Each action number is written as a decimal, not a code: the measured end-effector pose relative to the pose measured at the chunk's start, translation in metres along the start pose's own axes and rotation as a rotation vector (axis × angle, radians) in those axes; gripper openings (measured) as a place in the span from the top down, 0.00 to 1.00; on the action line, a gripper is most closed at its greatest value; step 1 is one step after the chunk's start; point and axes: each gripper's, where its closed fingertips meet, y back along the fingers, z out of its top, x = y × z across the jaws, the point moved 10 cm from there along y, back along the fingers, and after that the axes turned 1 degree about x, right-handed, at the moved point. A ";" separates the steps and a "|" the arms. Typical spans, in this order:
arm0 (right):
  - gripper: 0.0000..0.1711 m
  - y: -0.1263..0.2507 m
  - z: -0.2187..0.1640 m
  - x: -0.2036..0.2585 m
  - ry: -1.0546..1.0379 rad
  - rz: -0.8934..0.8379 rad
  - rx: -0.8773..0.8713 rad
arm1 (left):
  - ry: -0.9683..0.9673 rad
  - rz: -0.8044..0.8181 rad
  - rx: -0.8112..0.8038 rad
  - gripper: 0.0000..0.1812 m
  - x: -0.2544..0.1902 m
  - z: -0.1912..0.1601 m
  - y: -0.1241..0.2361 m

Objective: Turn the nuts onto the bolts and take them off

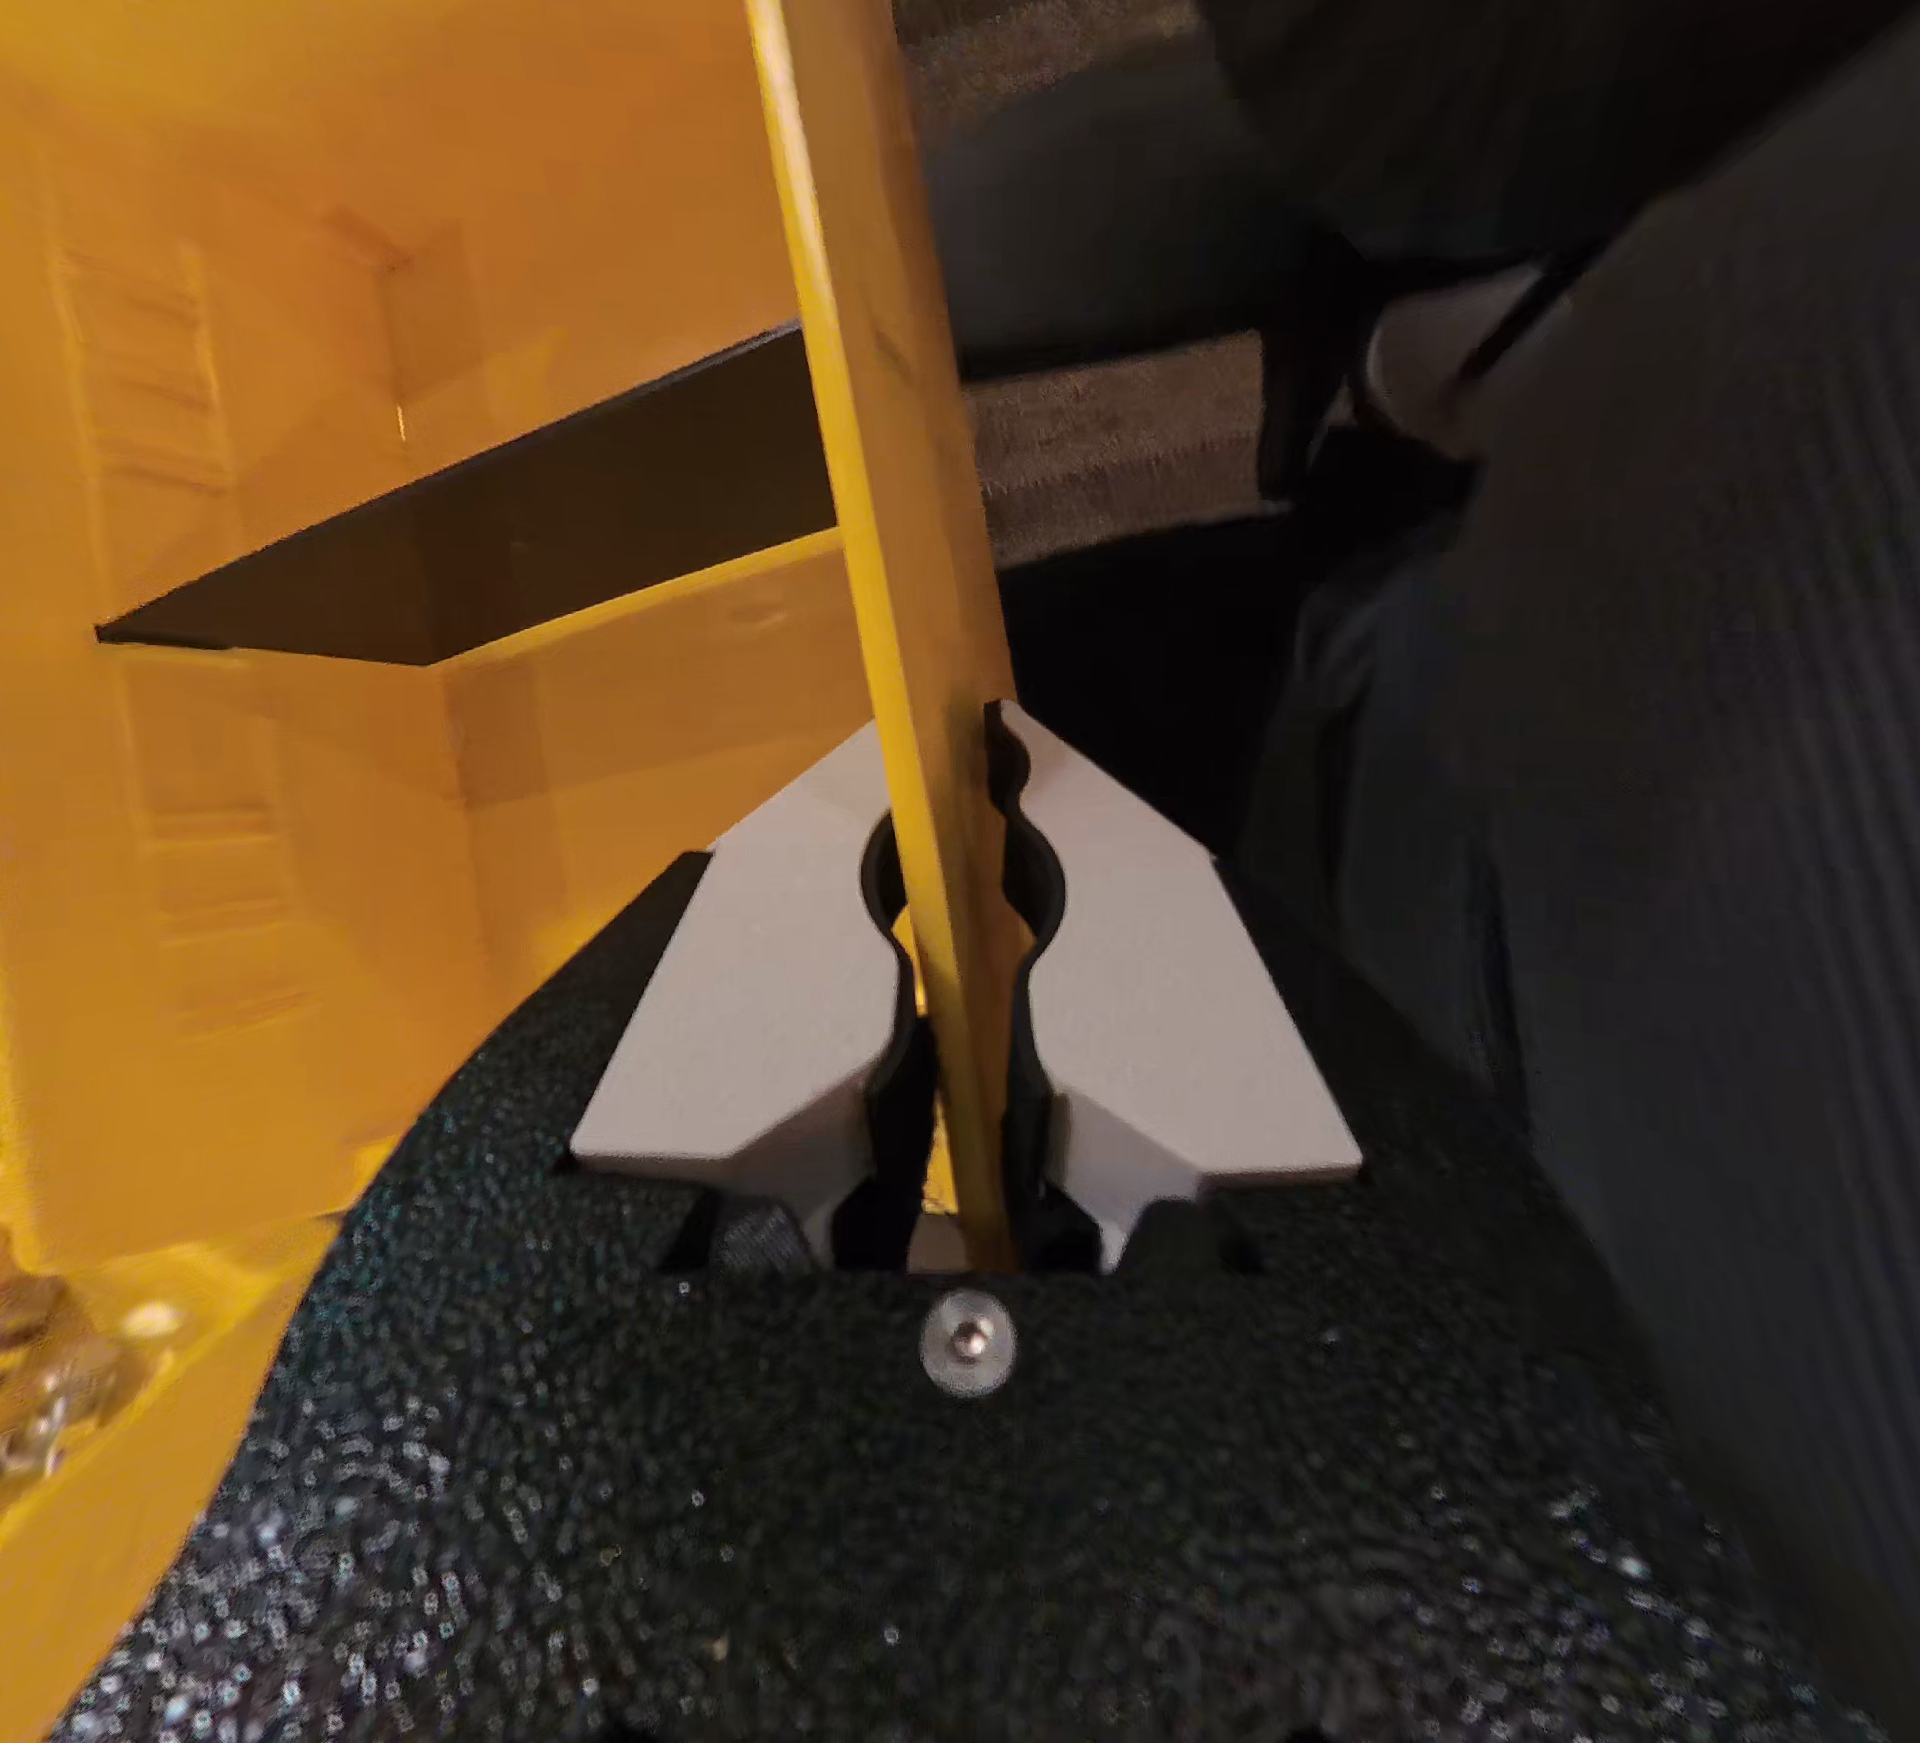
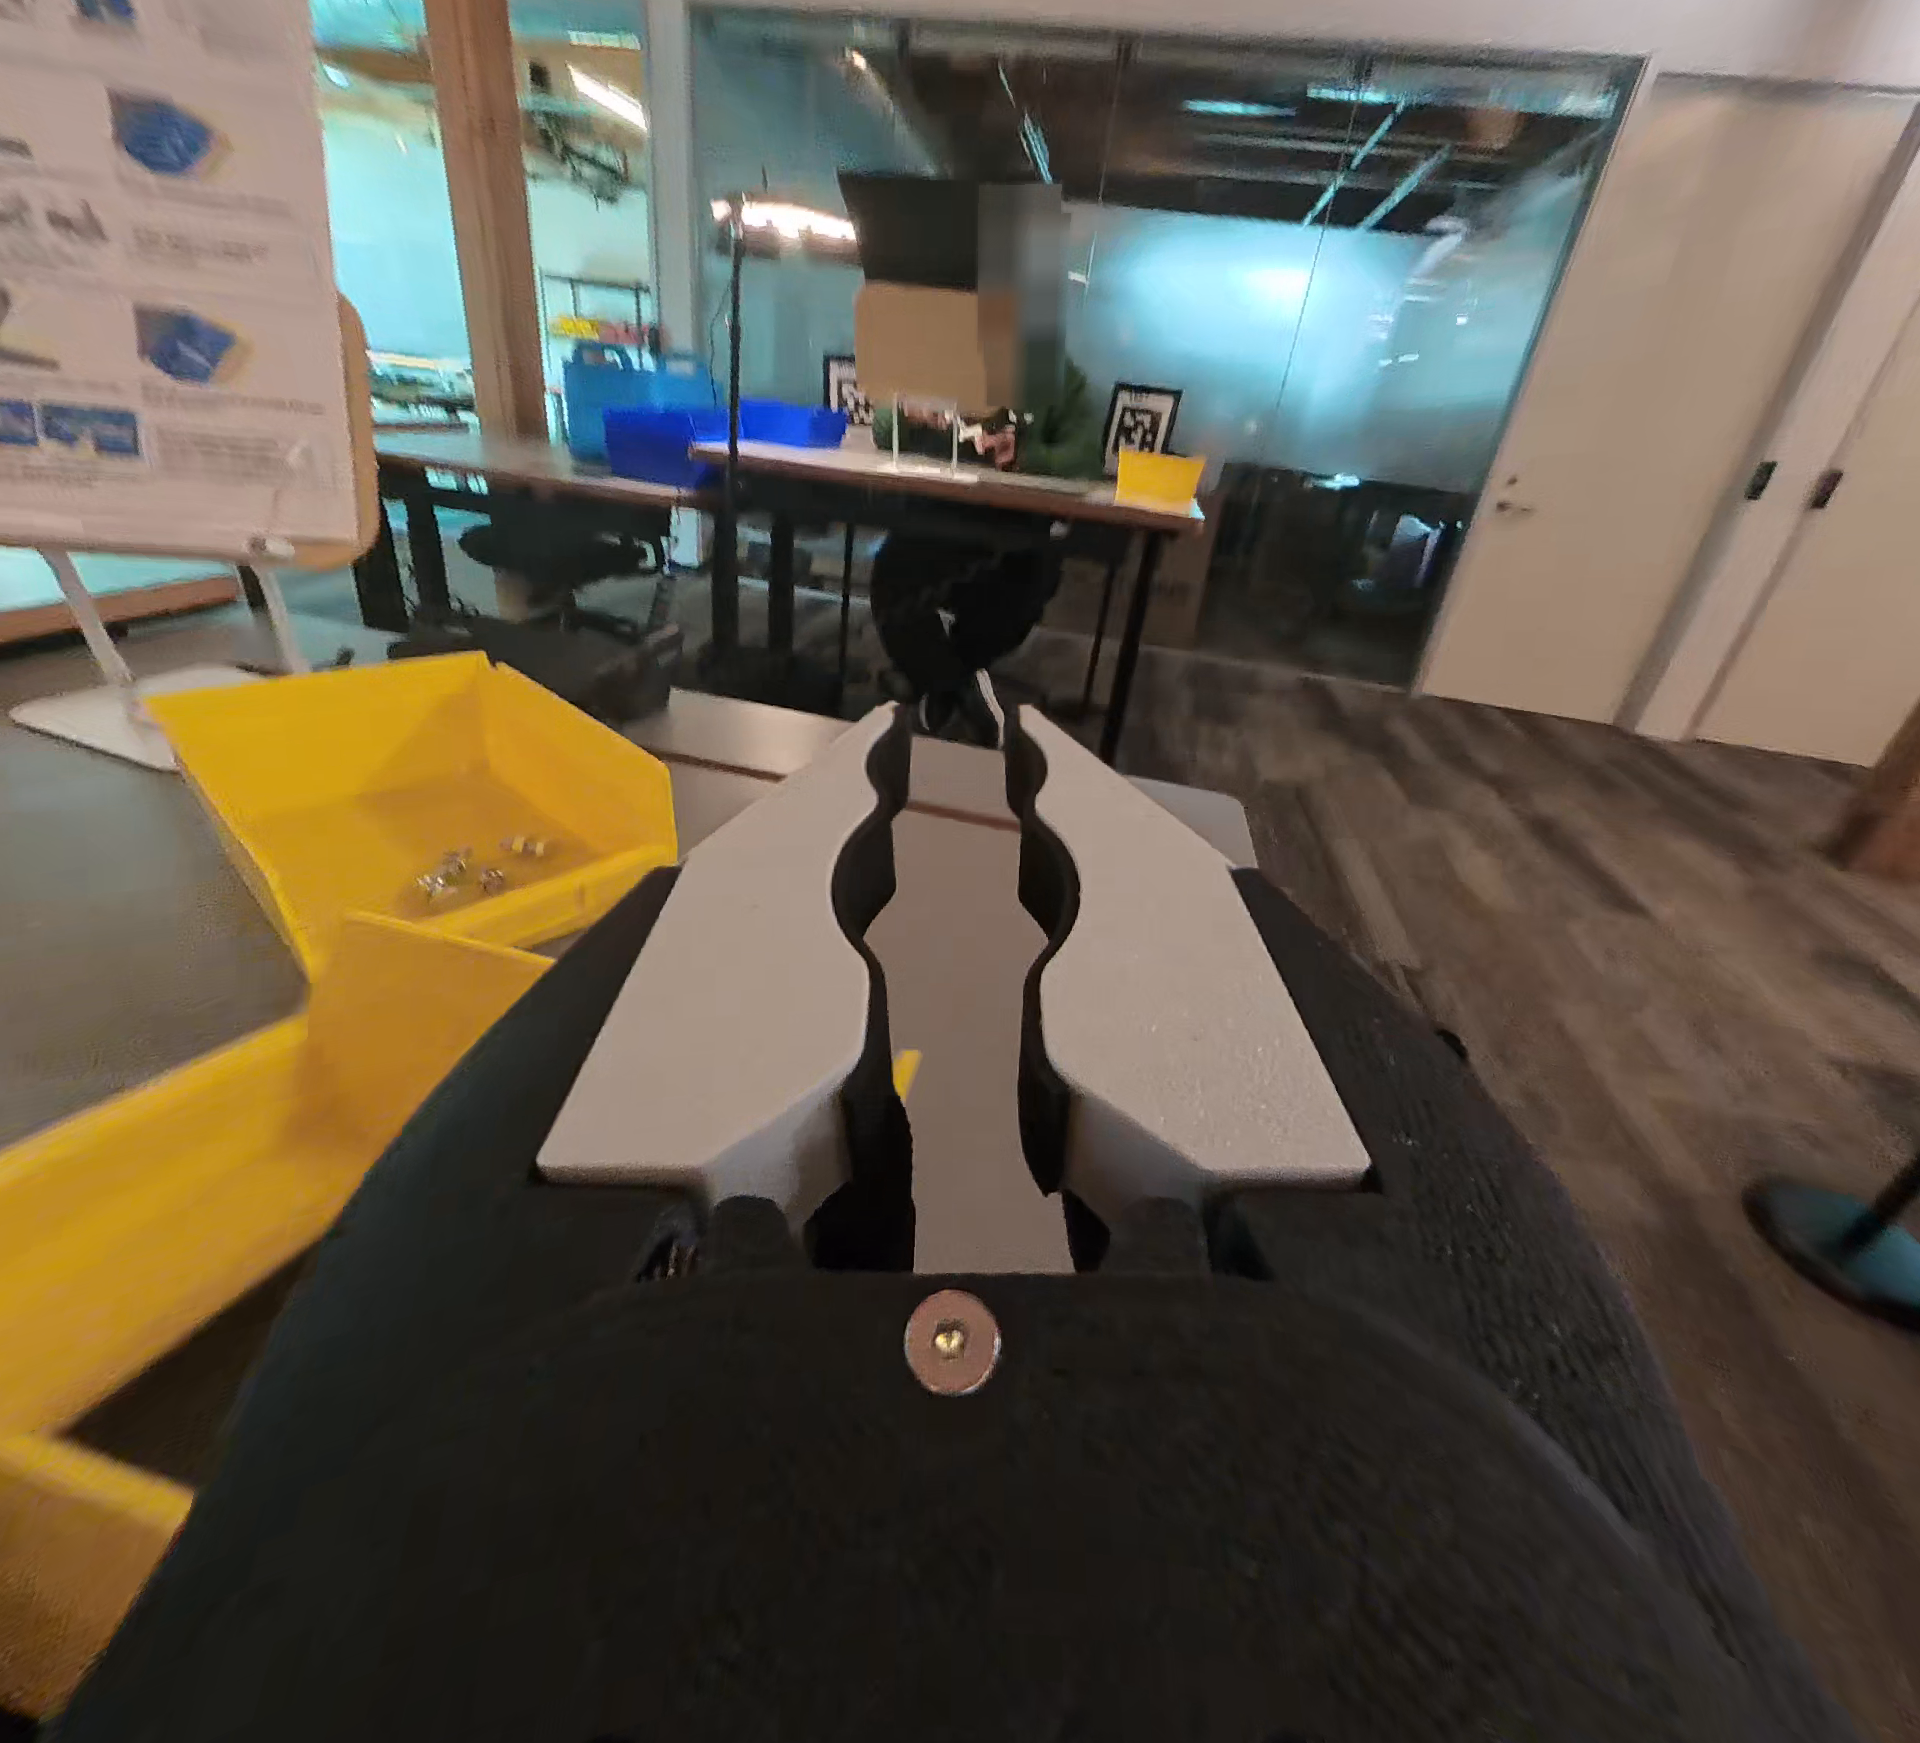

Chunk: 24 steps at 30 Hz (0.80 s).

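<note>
My left gripper (image 1: 961, 758) is shut on the thin side wall of a yellow plastic bin (image 1: 862, 446). The wall runs up between the two fingers. The bin's inside fills the left of the left wrist view, with a few metal nuts or bolts (image 1: 52, 1371) blurred in its bottom left corner. My right gripper (image 2: 956, 717) is open and empty above the table. To its left, a second yellow bin (image 2: 416, 779) holds several small metal nuts (image 2: 468, 867). A nearer yellow bin (image 2: 208, 1122) sits at the lower left of the right wrist view.
A paper instruction sheet on a white stand (image 2: 156, 239) stands behind the bins on the dark table (image 2: 104, 945). A person's dark trousers (image 1: 1610, 758) fill the right of the left wrist view. Farther off are desks with blue bins (image 2: 717, 436), a glass wall and wood-look floor. There is about 30 cm between the tips of the two grippers.
</note>
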 end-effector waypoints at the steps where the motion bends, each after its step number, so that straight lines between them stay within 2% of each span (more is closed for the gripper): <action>1: 0.90 0.003 0.001 -0.001 -0.011 0.007 -0.016 | 0.023 0.010 -0.003 0.97 0.010 0.010 -0.010; 7: 0.91 -0.003 -0.008 -0.010 -0.010 -0.004 -0.003 | 0.075 0.147 0.036 0.97 0.074 0.057 -0.076; 12: 0.91 -0.014 -0.016 -0.014 -0.042 0.006 -0.008 | 0.145 0.235 0.000 0.97 0.121 0.072 -0.113; 13: 0.91 -0.016 -0.017 -0.014 -0.036 0.005 -0.004 | 0.171 0.248 -0.036 0.88 0.126 0.072 -0.112; 14: 0.90 -0.016 -0.018 -0.013 -0.029 0.010 0.001 | 0.198 0.257 -0.074 0.74 0.128 0.070 -0.107; 16: 0.90 -0.018 -0.019 -0.015 -0.025 0.013 0.013 | 0.219 0.316 -0.162 0.61 0.127 0.060 -0.083; 17: 0.89 -0.018 -0.020 -0.016 -0.030 0.007 0.018 | 0.226 0.383 -0.201 0.57 0.128 0.051 -0.066; 18: 0.89 -0.018 -0.020 -0.017 -0.038 0.004 0.022 | 0.239 0.455 -0.236 0.56 0.129 0.039 -0.047; 19: 0.89 -0.019 -0.021 -0.018 -0.048 0.006 0.023 | 0.261 0.493 -0.278 0.50 0.131 0.026 -0.030; 20: 0.89 -0.020 -0.021 -0.018 -0.057 0.009 0.024 | 0.294 0.498 -0.322 0.57 0.131 0.012 -0.014; 22: 0.89 -0.023 -0.021 -0.019 -0.070 0.011 0.032 | 0.293 0.423 -0.407 0.53 0.133 -0.017 0.013; 24: 0.89 -0.026 -0.021 -0.018 -0.073 0.016 0.048 | 0.310 0.335 -0.373 0.48 0.140 -0.051 0.038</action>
